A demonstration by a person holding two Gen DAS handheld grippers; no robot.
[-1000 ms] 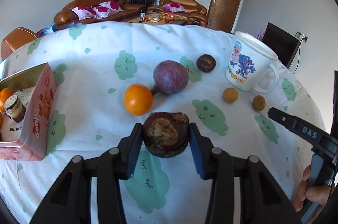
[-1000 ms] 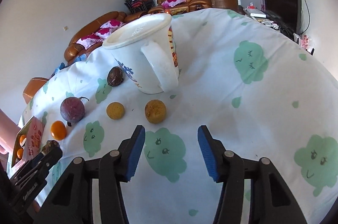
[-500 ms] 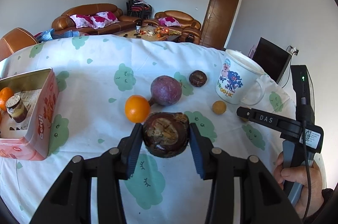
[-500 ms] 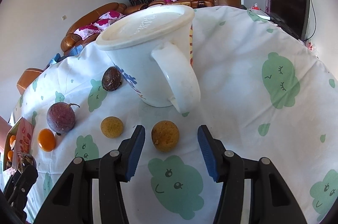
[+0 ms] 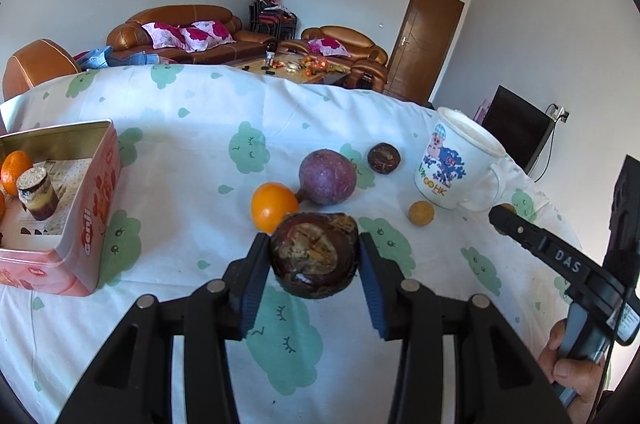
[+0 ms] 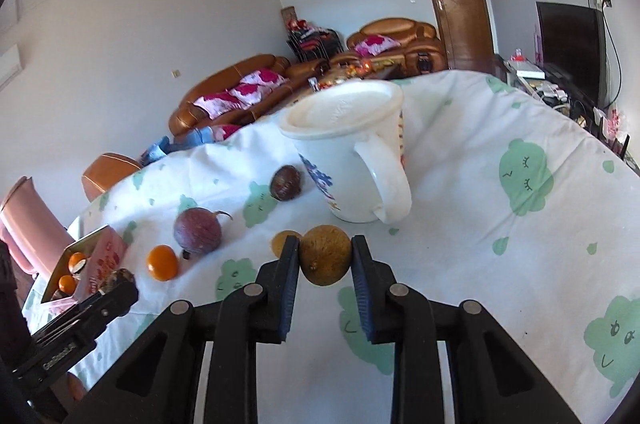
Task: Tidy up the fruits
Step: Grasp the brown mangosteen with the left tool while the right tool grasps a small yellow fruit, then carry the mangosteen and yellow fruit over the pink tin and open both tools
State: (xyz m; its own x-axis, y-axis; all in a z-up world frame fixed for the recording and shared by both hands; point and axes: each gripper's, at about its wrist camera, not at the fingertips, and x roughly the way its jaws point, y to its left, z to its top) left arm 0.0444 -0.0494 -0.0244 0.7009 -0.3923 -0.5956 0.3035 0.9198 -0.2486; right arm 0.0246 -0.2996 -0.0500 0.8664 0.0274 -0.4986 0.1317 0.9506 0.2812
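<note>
Dark cracked mangosteen (image 5: 314, 260) and brown round fruit (image 6: 326, 255), each clamped aloft.

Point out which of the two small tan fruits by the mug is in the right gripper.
The darker tan fruit, clamped in the right gripper below the mug handle. The yellower one lies free on the cloth, left of it.

Red lettering reading "Genji" is running up the near corner of the pink tin (image 5: 90, 220). The white mug (image 5: 452, 163) is showing green and orange characters ending in "HK" beneath its blue cartoon figure — the first characters are not legible. White letters "DAS" are standing on the right gripper (image 5: 566, 266); the embossed word on the left gripper (image 6: 60, 358) is too blurred to read.
</note>
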